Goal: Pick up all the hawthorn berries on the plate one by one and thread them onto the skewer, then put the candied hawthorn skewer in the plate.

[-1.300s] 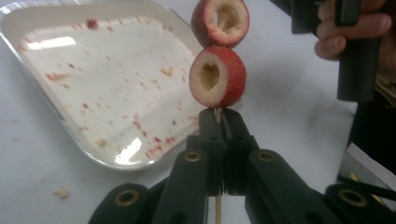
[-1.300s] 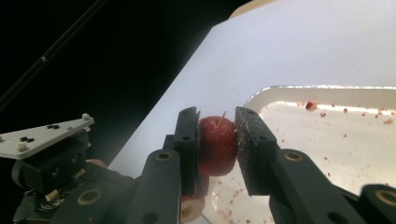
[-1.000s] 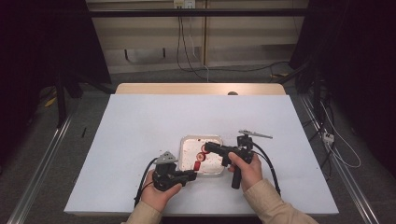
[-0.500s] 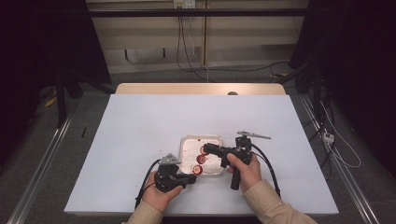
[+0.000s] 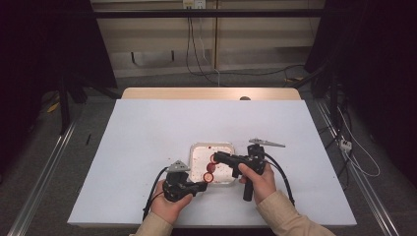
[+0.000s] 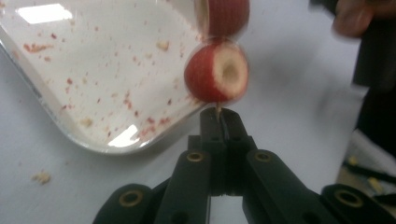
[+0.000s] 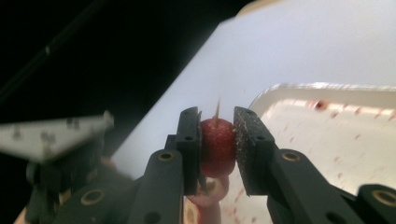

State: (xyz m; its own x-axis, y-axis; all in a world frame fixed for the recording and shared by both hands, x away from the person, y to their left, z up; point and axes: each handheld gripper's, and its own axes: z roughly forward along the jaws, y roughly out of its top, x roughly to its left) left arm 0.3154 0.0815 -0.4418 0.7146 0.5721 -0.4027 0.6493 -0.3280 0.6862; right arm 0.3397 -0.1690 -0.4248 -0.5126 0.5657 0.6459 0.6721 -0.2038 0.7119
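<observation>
White table (image 5: pixel 147 147) | skewer (image 7: pixel 217 111) spans left claw (image 6: pixel 219 114)–right claw (image 7: pixel 217 135)

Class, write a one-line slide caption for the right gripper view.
Right claw clamps a red fruit piece on a skewer beside the tray.

Glossy white tray (image 6: pixel 100 140), smooth and speckled with red crumbs; matt white counter (image 5: pixel 147 132); red fruit pieces (image 6: pixel 215 73) with moist skin and pale rough cores on a thin wooden skewer (image 7: pixel 216 111); matt black plastic hand-held gripper (image 7: pixel 217 128) with gritty pads

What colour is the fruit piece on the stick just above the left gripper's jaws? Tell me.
Red skin, pale cream cut face: the fruit piece, clearest in the left gripper view.
</observation>
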